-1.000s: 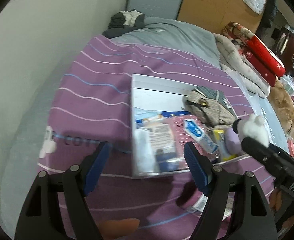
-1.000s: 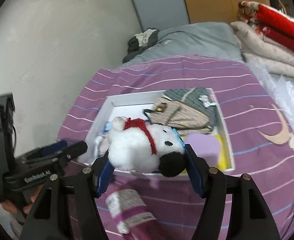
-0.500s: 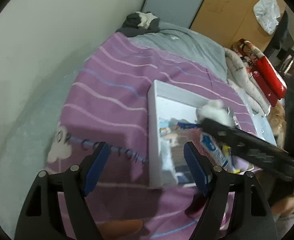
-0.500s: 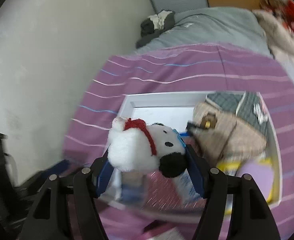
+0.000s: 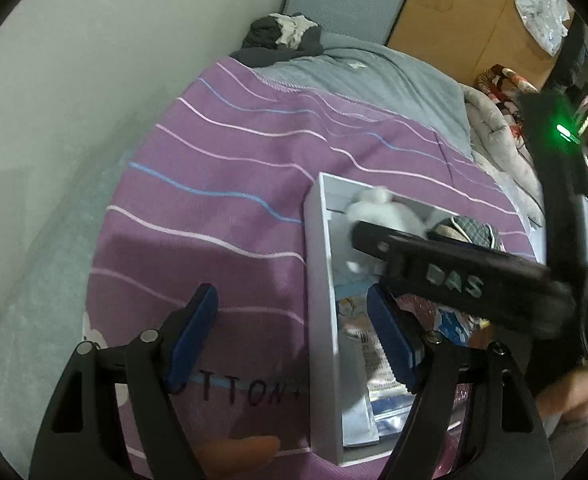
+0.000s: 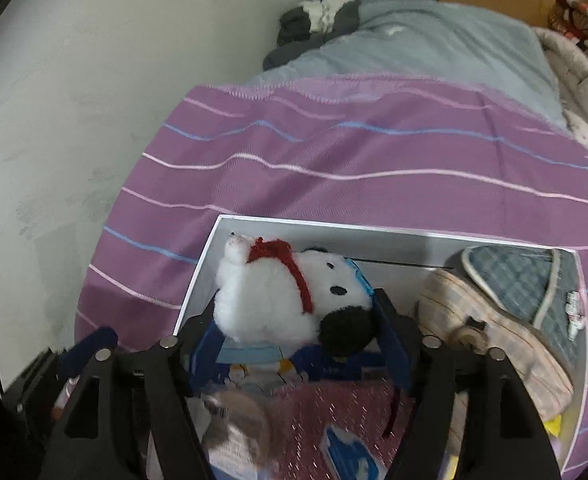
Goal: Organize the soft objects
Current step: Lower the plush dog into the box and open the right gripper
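My right gripper (image 6: 298,324) is shut on a white plush dog with a red scarf (image 6: 282,296) and holds it over the far left corner of a white box (image 6: 374,226). The dog also shows in the left wrist view (image 5: 378,210), inside the box (image 5: 318,264), behind the right gripper's black body (image 5: 454,272). My left gripper (image 5: 292,332) is open and empty, low over the purple striped blanket (image 5: 230,184), its right finger over the box's near left part.
The box holds a beige bag (image 6: 490,328), a grey checked pouch (image 6: 526,280), packets and a pink bubble sheet (image 6: 334,412). A grey blanket (image 6: 434,40) with dark clothes (image 6: 318,16) lies beyond. A wall runs along the left.
My right gripper has carried the plush dog forward and left, from in front of the box to over its far left corner. The left gripper has shifted left and stayed open.
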